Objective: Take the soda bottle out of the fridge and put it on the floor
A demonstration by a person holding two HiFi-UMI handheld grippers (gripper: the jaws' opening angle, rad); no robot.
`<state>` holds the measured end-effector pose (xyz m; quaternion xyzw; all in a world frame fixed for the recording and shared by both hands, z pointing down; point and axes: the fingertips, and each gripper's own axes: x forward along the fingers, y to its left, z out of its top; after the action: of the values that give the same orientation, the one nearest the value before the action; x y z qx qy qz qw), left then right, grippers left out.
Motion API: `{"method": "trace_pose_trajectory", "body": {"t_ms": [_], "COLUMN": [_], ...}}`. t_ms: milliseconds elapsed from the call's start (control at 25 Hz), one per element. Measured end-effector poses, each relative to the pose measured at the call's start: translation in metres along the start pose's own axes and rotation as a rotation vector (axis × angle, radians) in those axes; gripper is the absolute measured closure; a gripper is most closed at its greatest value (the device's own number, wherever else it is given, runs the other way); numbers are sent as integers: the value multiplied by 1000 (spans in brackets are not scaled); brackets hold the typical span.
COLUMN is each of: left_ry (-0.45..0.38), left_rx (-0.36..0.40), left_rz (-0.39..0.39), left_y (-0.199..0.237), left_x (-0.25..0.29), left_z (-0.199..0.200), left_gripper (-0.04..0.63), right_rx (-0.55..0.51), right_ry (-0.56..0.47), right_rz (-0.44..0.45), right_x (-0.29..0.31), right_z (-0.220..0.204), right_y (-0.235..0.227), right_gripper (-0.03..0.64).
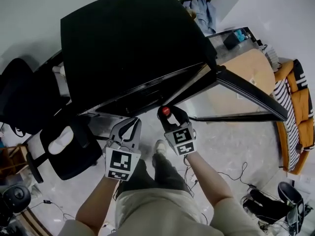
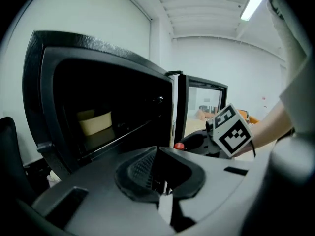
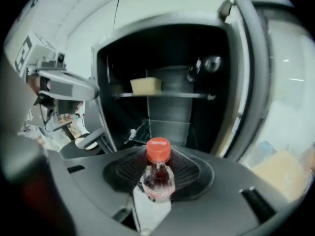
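Note:
The soda bottle (image 3: 157,177) has a red cap and dark drink. My right gripper (image 3: 158,167) is shut on it, and the cap sticks up between the pads. In the head view the bottle (image 1: 166,111) is held by the right gripper (image 1: 170,117) just in front of the open black fridge (image 1: 128,43), above the floor. The fridge's glass door (image 1: 246,90) is swung out to the right. My left gripper (image 1: 132,123) hangs beside the right one, shut and holding nothing. Its tips (image 2: 156,150) meet in the left gripper view, where the red cap (image 2: 179,145) shows too.
A pale box (image 3: 145,85) lies on a fridge shelf. A black office chair (image 1: 69,149) stands at my left. At the right are an orange striped couch (image 1: 298,112) and a round wooden table (image 1: 251,73). Cables (image 1: 236,173) trail over the pale floor.

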<state>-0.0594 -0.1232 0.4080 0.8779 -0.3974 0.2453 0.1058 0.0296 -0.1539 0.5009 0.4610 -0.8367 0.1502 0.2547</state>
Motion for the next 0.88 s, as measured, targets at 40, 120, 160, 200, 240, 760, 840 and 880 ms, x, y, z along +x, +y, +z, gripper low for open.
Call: {"method": "trace_pose_trajectory", "body": {"t_ms": [40,120,160,200,240,760,840,880], "left_ry": [-3,-6,-8,-10,-13,-29,-26,-24], "left_rx": [7,18,24,31,39,118,129,133], "left_rz": [-5,-15,-19,-23,-27,-53,-59,-62], "left_y": [-3,-8,-11,-14,-17,-38,-40,-41], "left_x": [-5,-14,-19,-23,-28,-53,-52,-52], "left_z": [8,21,27,33,38,70,69,68], "left_gripper": [584,584,584,584,584,584,584,584], "right_rx": [6,14,15,16,16,71,65,64], "right_ry": [2,0,-5,-11,-18,-51,-46,-42], "right_rz": [-10,-25,-30,-35,-40,-88,-100,-105], "right_x": [-13,-37,-49,-60,-71,-137,-137,-137], "right_z": [6,18,24,30,35,66,63,61], "right_y": [-1,-2,-2,-1,-1,3,3,3], "right_gripper": [491,491,491,491,491,491,491,491]}}
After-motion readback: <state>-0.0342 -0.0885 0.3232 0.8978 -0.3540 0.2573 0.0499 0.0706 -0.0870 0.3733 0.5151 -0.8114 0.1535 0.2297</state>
